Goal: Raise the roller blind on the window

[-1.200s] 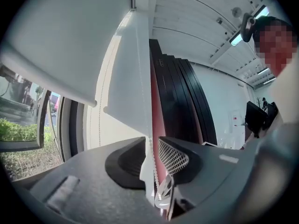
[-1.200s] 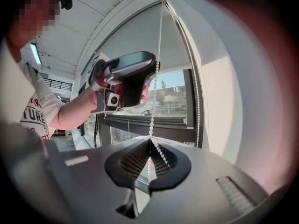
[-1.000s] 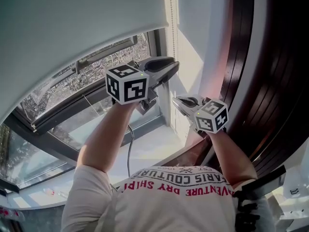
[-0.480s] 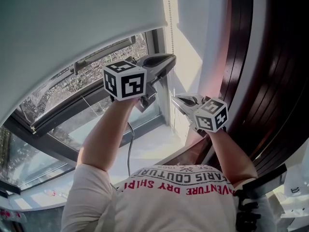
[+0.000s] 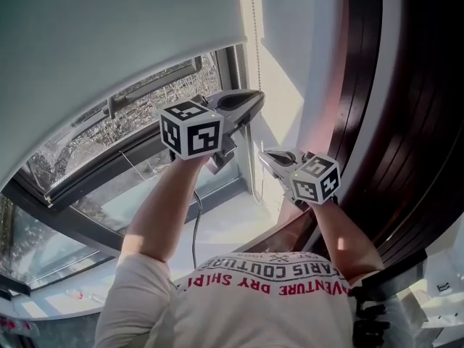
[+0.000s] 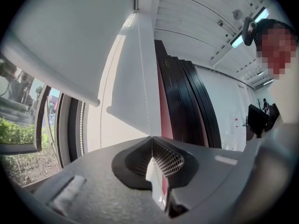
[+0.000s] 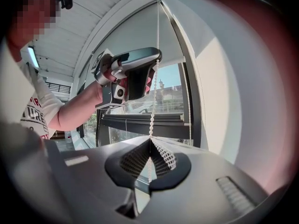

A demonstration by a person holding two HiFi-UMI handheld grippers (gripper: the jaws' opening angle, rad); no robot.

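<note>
At the right edge of the window: both claws pinch the bead chain.
The left claw is the upper one, jaws pressed together on the chain, which runs straight up from its tips beside the roller blind. The right claw sits just below, jaws also clamped on that same strand. A second strand hangs free beside the frame. The blind covers the upper glass; the lower panes are bare.
</note>
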